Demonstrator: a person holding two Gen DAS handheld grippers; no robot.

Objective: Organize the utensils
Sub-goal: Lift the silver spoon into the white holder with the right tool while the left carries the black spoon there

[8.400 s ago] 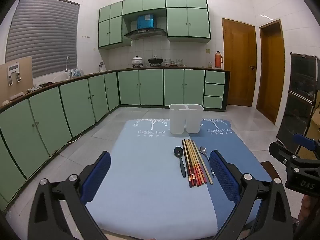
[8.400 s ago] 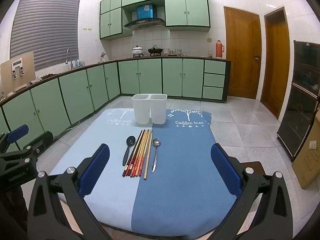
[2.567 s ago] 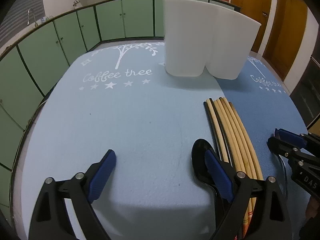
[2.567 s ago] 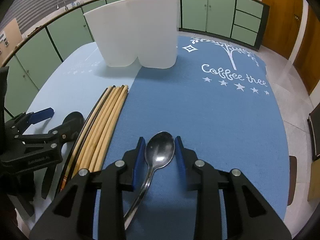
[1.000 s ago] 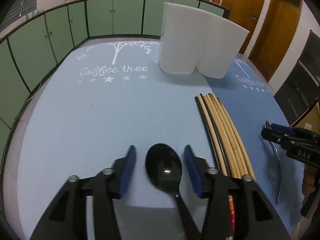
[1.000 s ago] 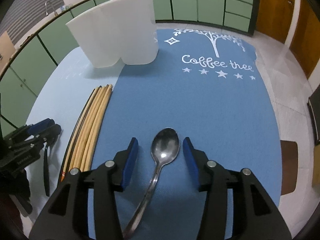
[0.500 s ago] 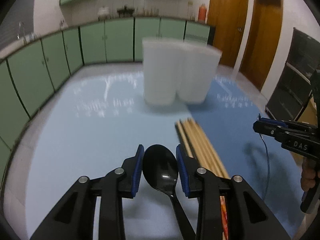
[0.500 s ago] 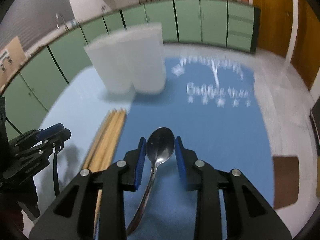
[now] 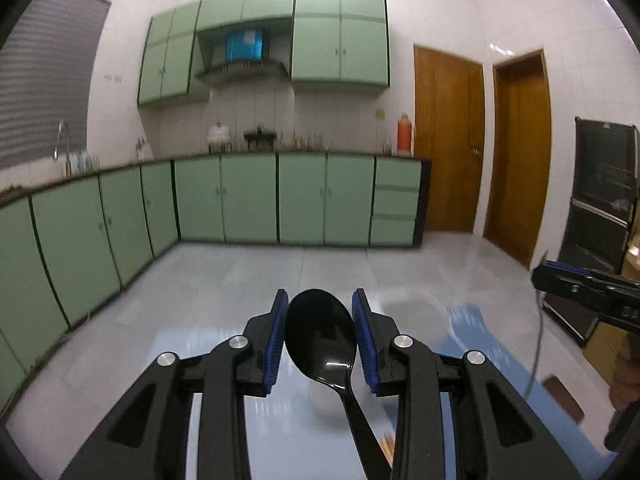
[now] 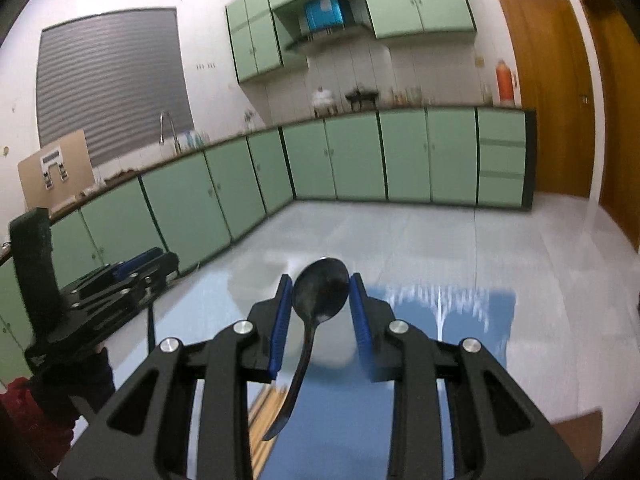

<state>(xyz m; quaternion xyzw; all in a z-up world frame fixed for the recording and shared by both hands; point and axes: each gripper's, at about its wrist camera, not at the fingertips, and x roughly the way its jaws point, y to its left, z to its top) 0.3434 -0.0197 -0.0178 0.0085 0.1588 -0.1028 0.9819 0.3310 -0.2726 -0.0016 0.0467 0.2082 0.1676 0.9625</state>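
A: So, L gripper (image 9: pixel 320 312)?
B: Clamped on the black spoon (image 9: pixel 322 334), held over the mat (image 9: pixel 476 356).
A: R gripper (image 10: pixel 320 300)?
B: Just closed on the metal spoon (image 10: pixel 320 292). Bin's prob. that white blur underneath.

A home kitchen. Pale green base cabinets (image 9: pixel 248 200) along the far and left walls under a dark countertop (image 10: pixel 360 114), matching wall cupboards (image 9: pixel 340 36) above, a range hood (image 9: pixel 244 70) between them, pots (image 9: pixel 219 134) at the back, a tap (image 9: pixel 60 140) at left, wooden doors (image 9: pixel 448 140) at right, tiled floor (image 9: pixel 280 268).
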